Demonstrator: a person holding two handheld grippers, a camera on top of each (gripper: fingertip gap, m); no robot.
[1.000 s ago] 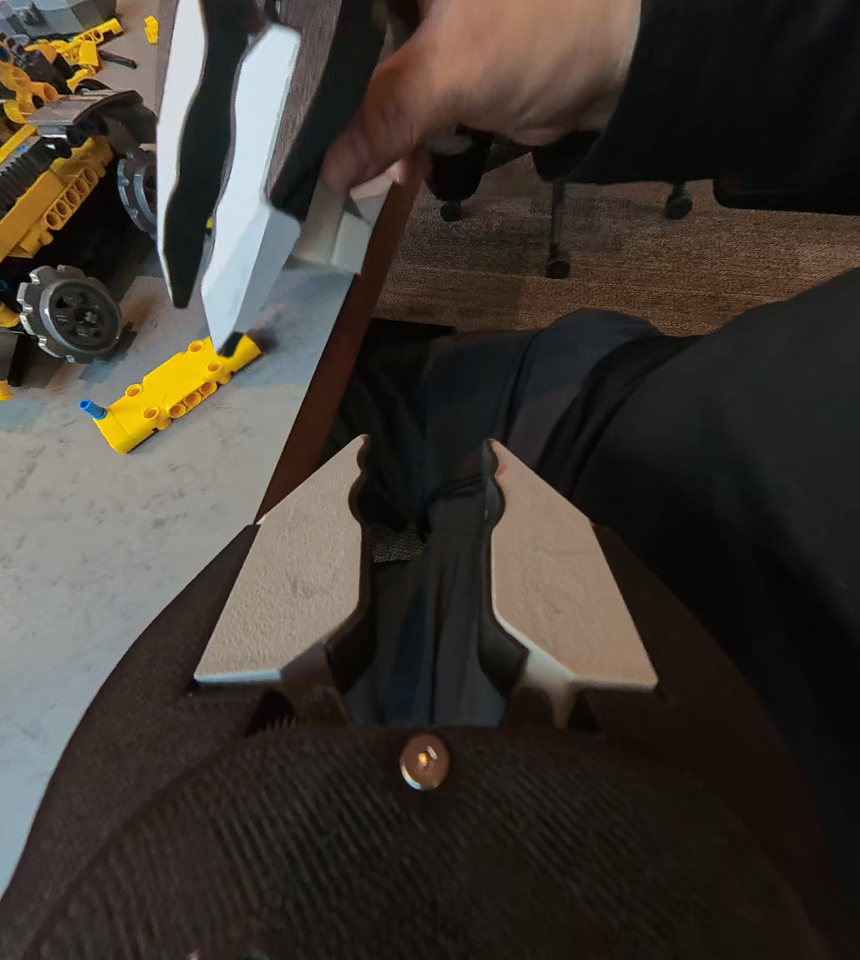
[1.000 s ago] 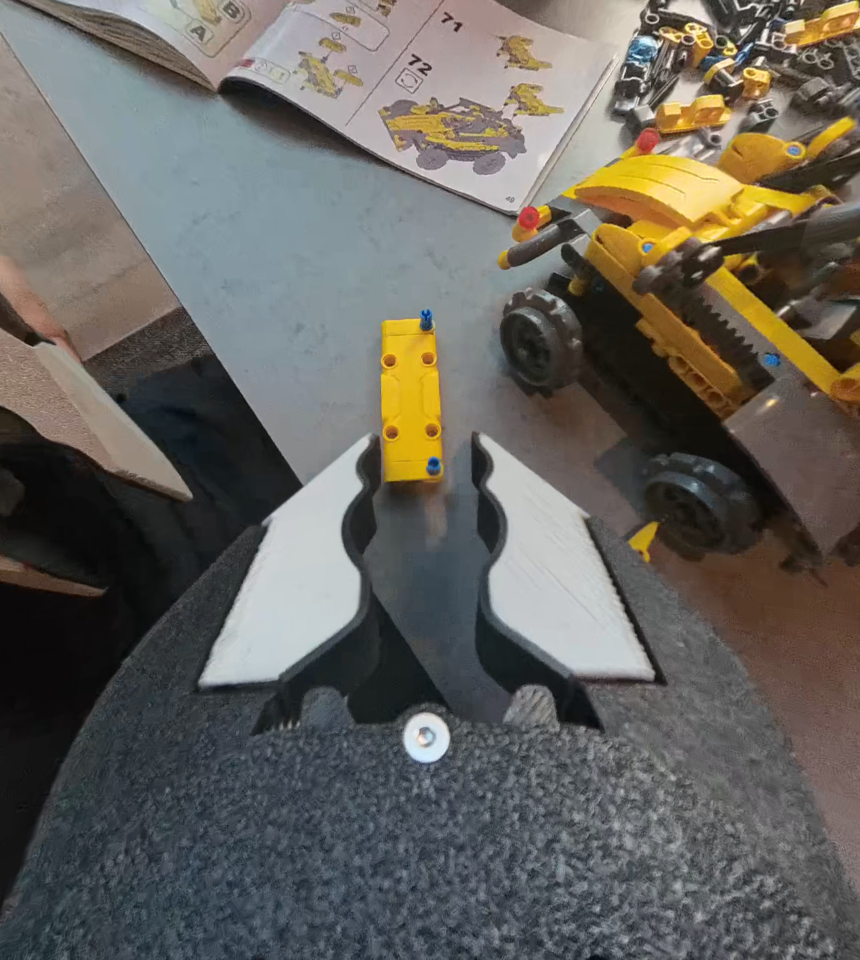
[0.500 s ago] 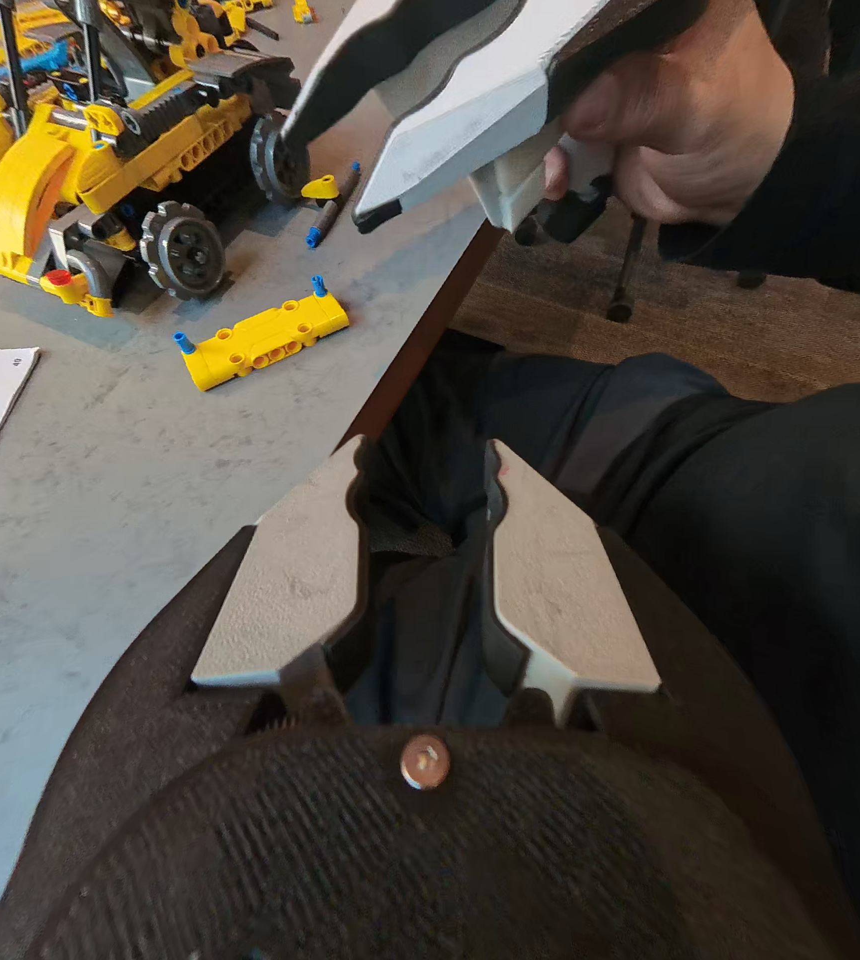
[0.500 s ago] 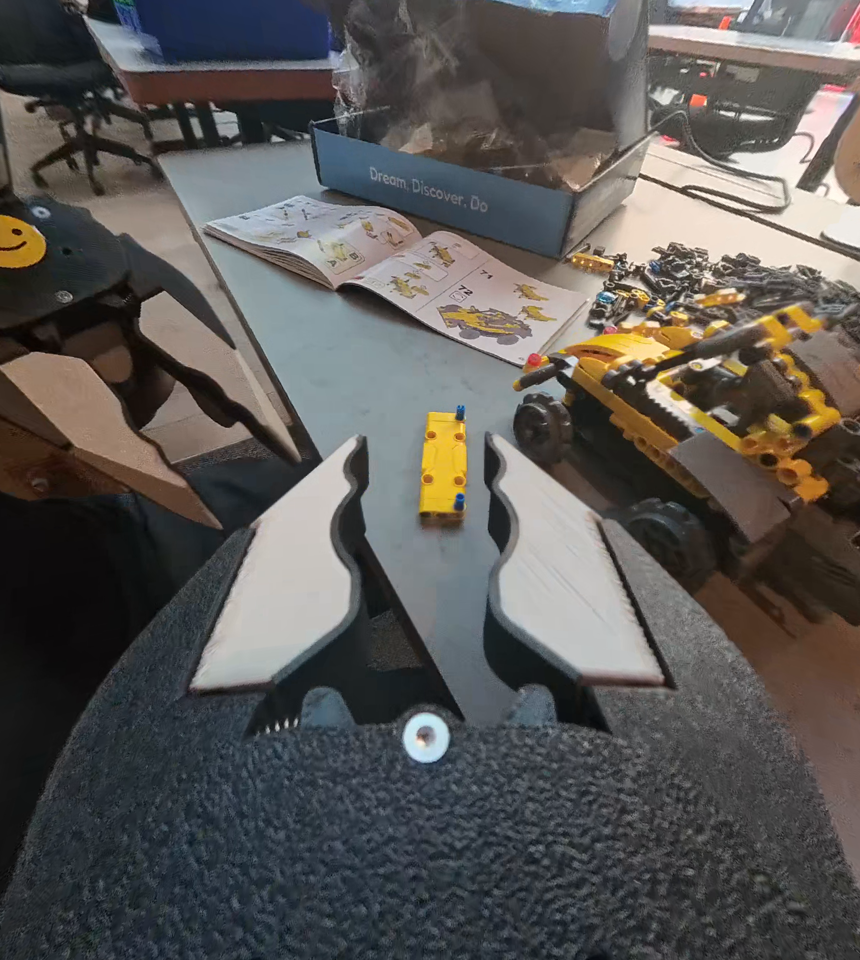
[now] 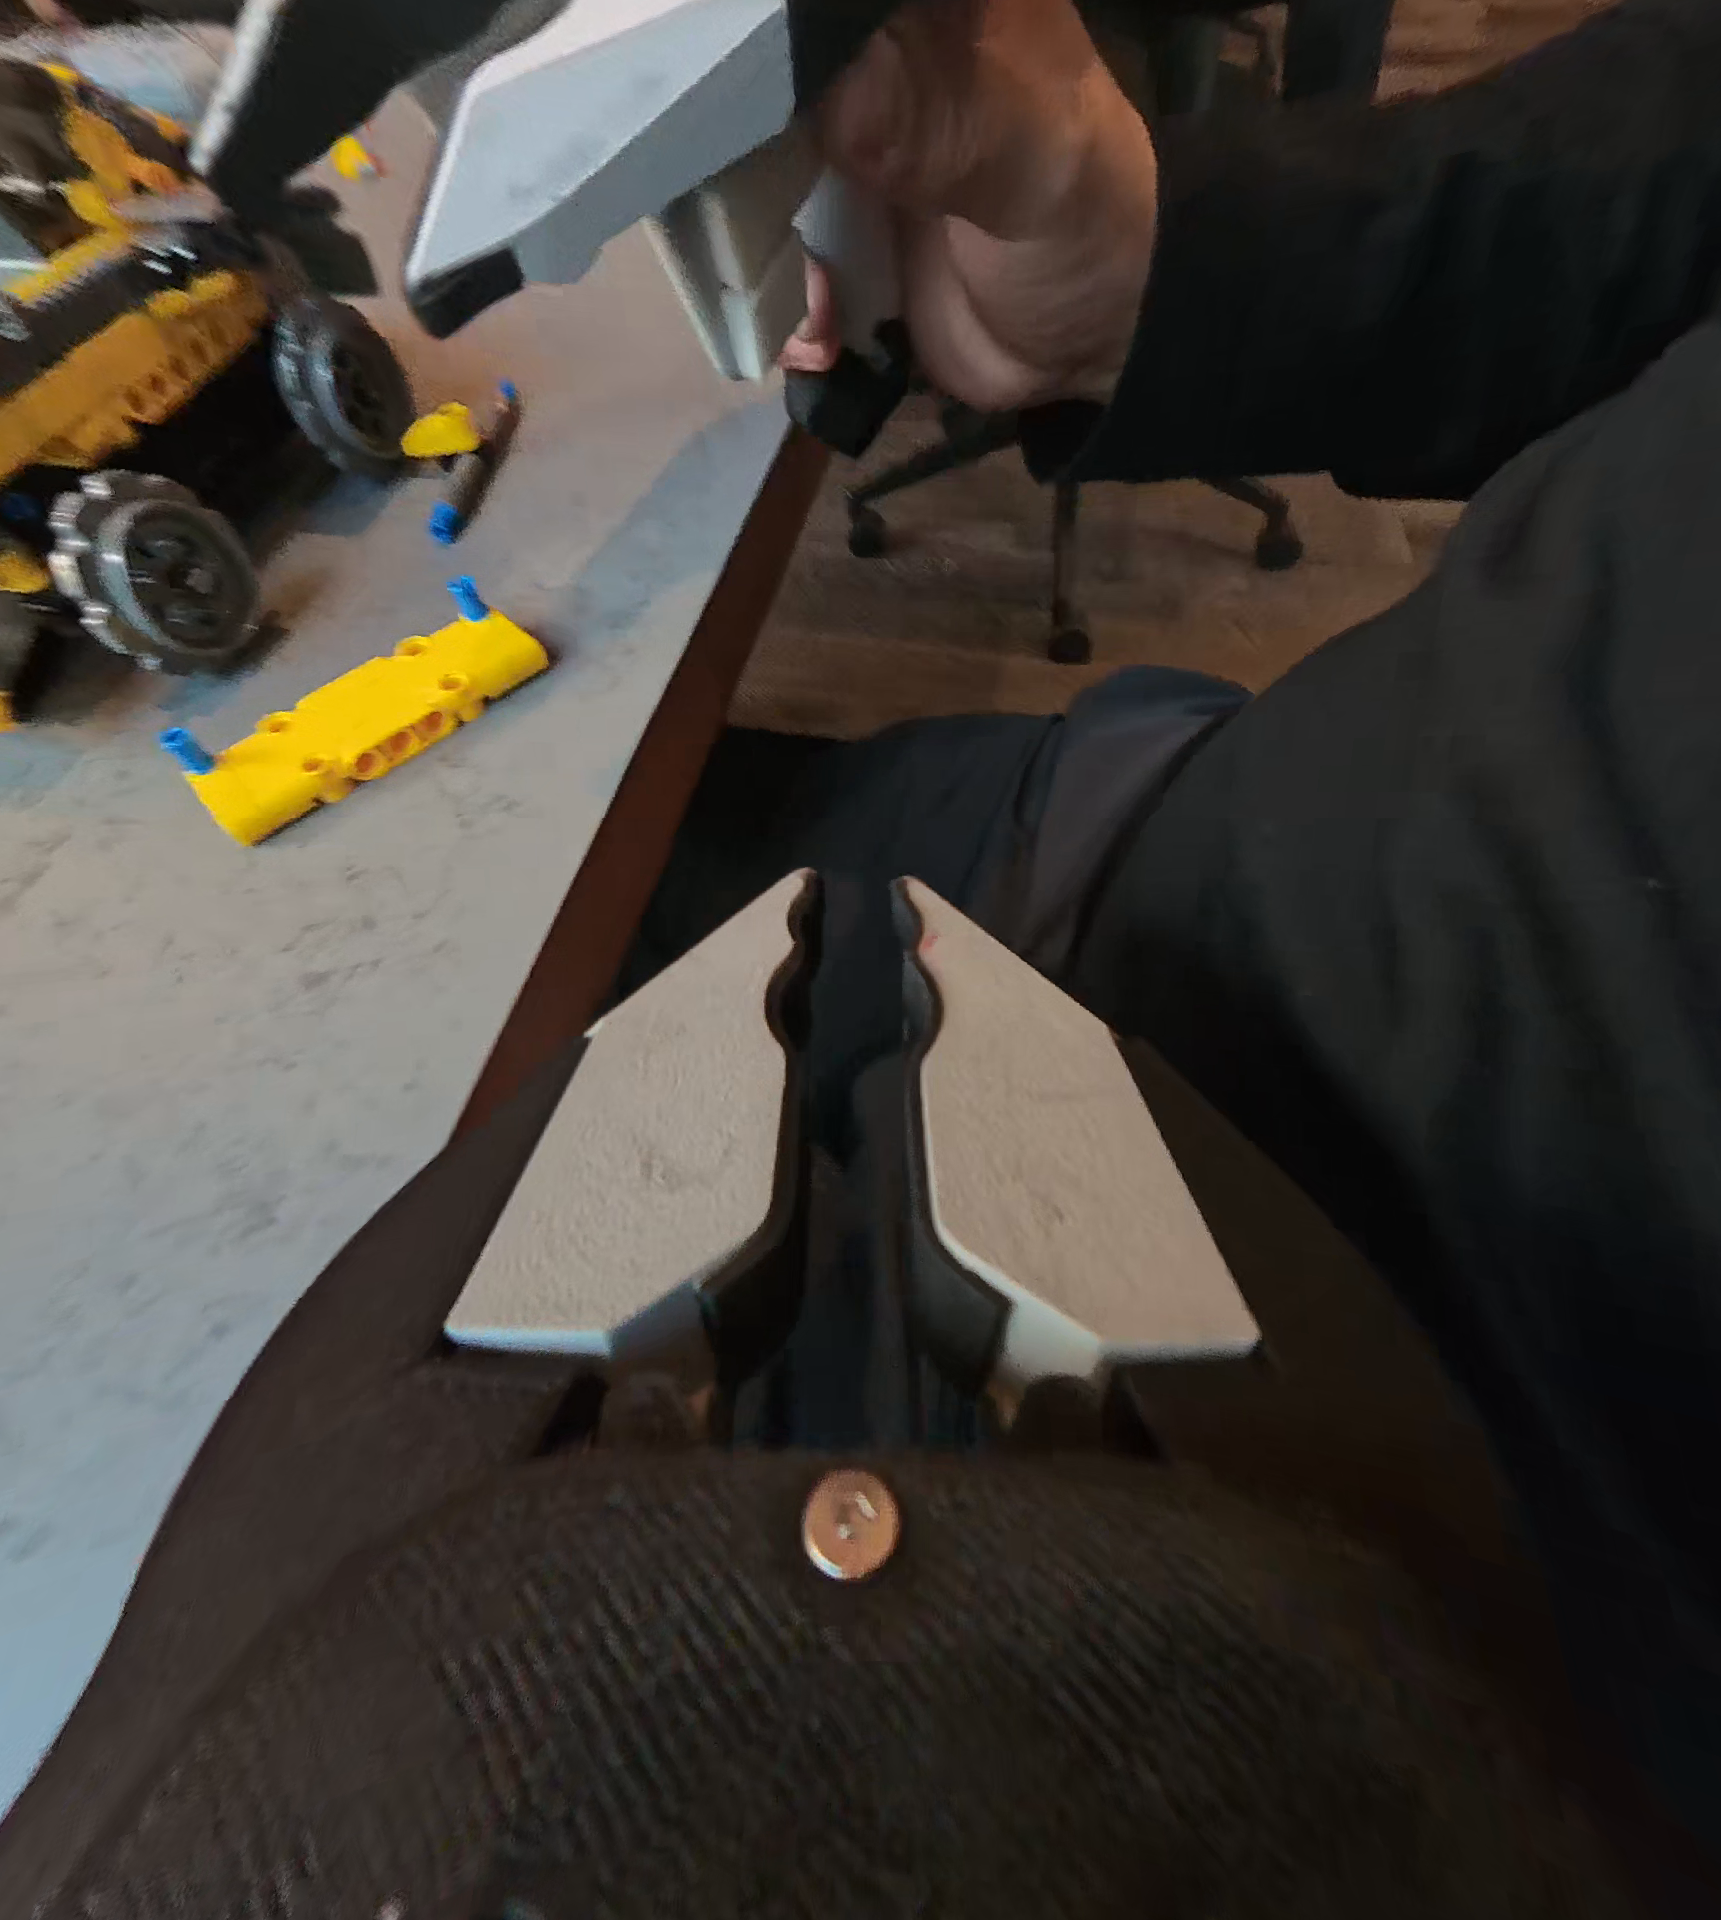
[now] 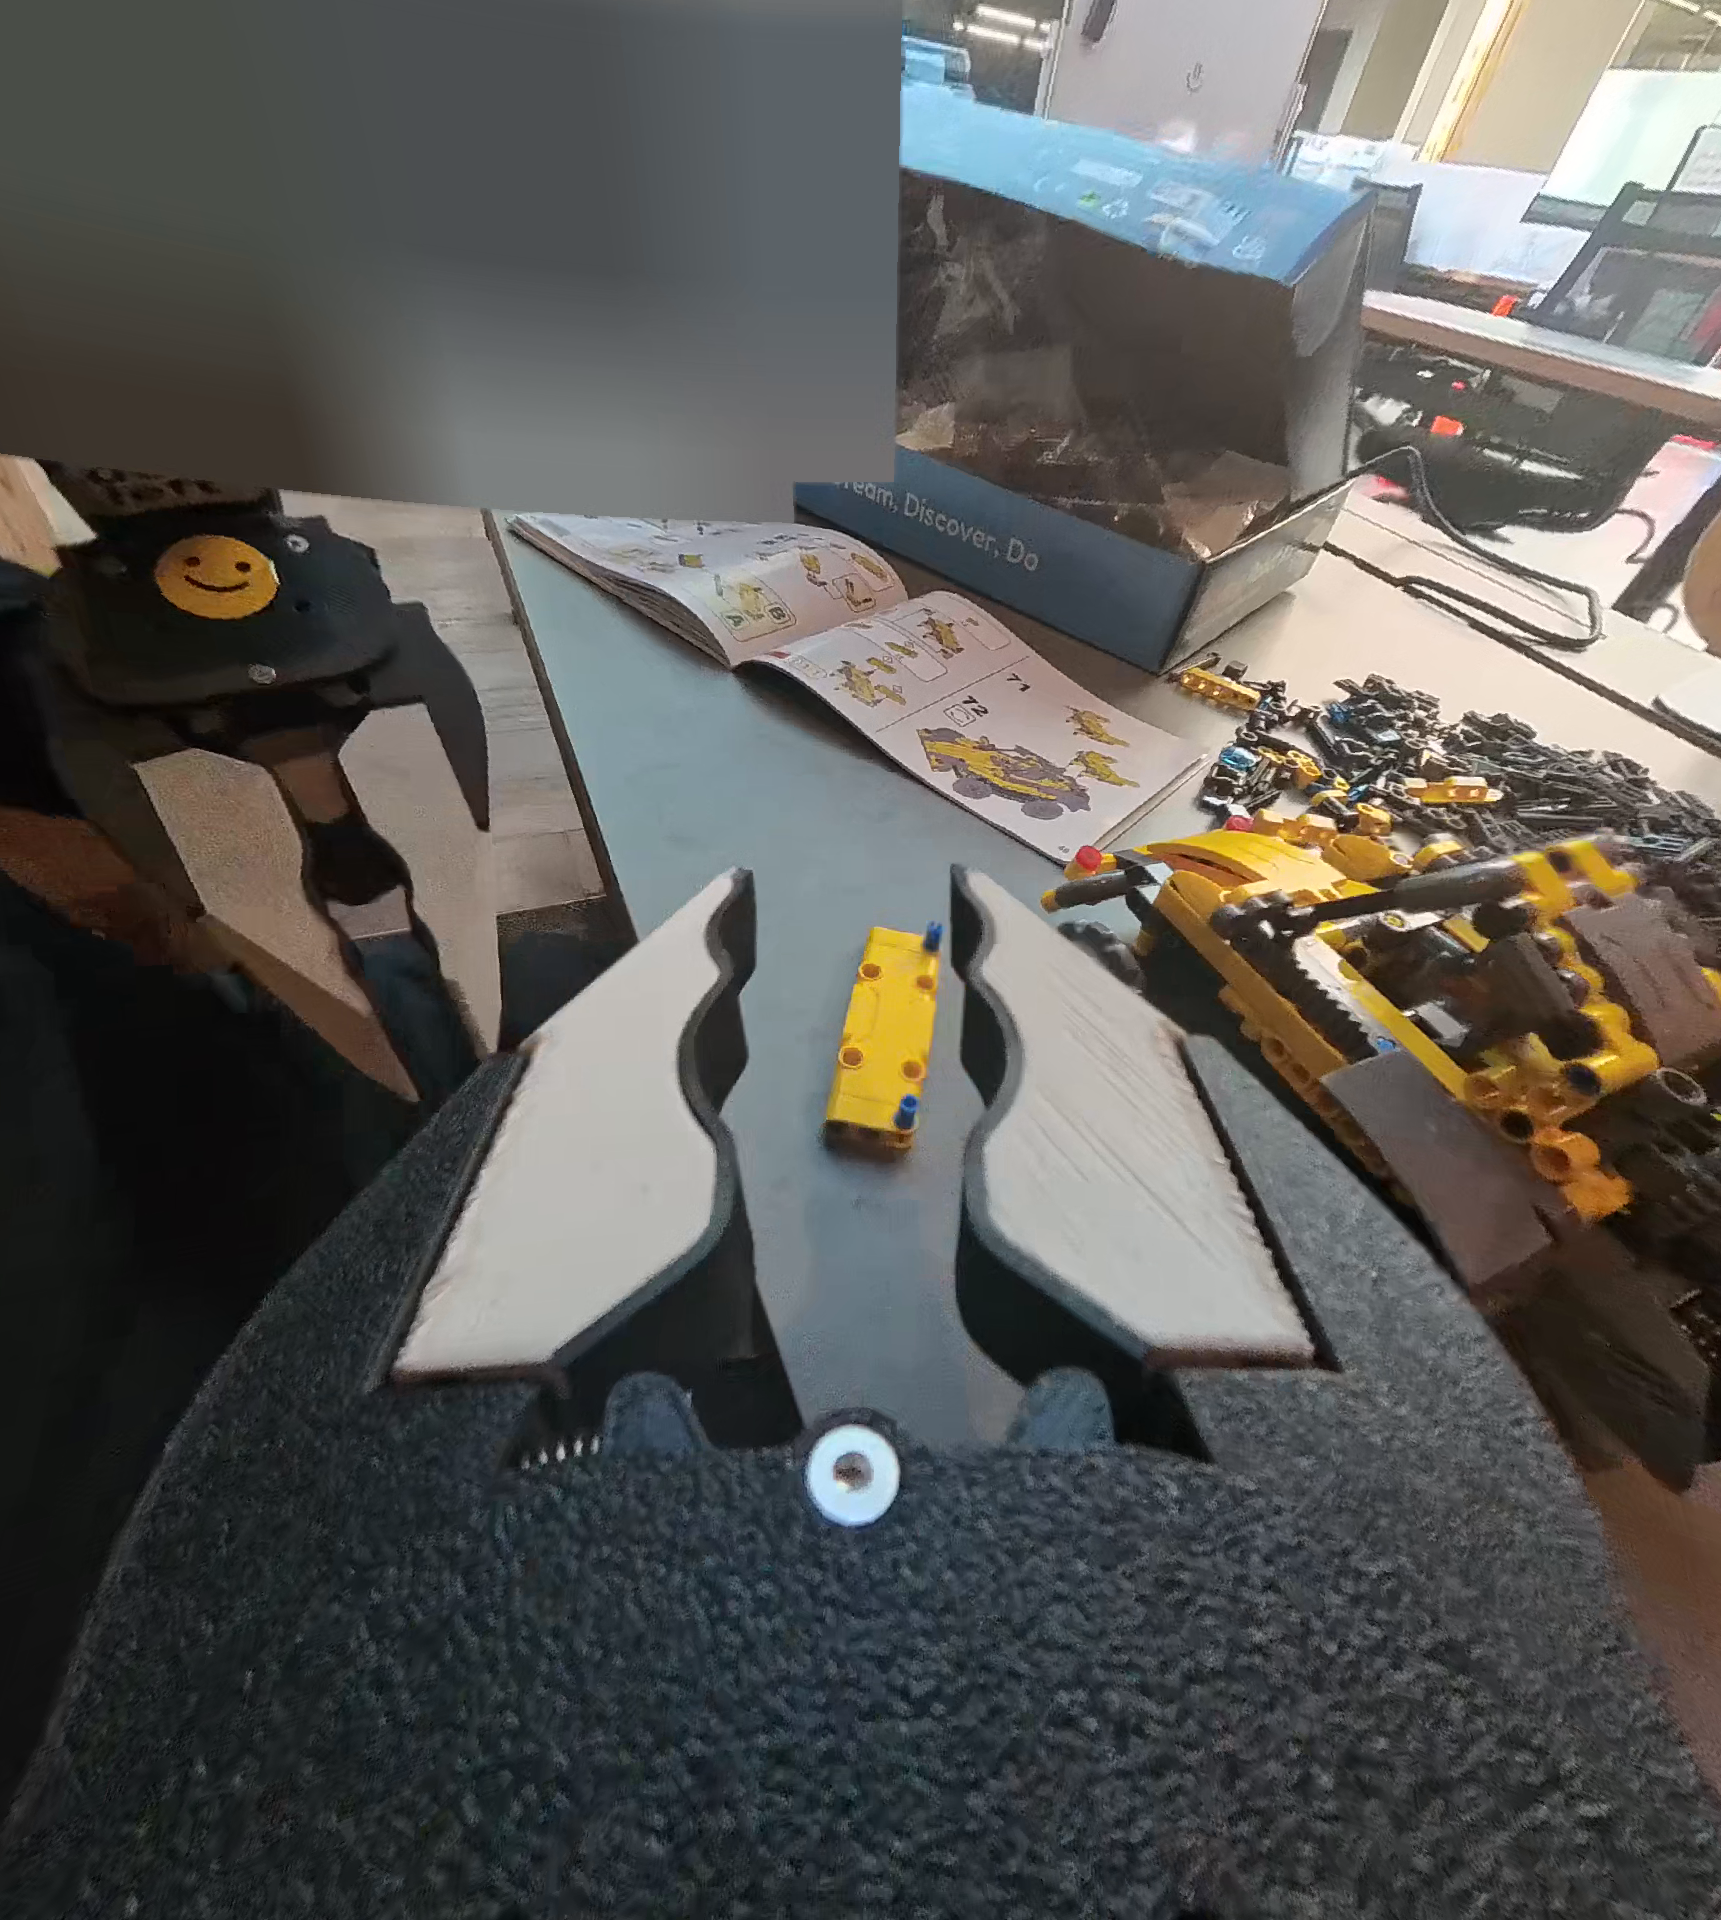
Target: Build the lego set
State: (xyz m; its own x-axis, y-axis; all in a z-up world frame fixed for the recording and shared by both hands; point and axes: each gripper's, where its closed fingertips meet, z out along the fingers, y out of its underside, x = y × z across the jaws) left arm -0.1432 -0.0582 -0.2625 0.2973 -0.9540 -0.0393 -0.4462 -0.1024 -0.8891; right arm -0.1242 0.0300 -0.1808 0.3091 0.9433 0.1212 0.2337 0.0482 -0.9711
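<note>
In the left wrist view we see the left gripper off the grey table edge, over dark clothing, its fingers nearly together with a narrow gap and nothing between; the yellow brick panel lies flat near the toy vehicle. In the right wrist view the right gripper hangs above that panel, fingers apart and empty; an open instruction booklet and a blue box lie beyond.

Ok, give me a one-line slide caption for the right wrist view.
Open right tool above a yellow brick piece on the table, beside a yellow toy vehicle and open booklet.
</note>
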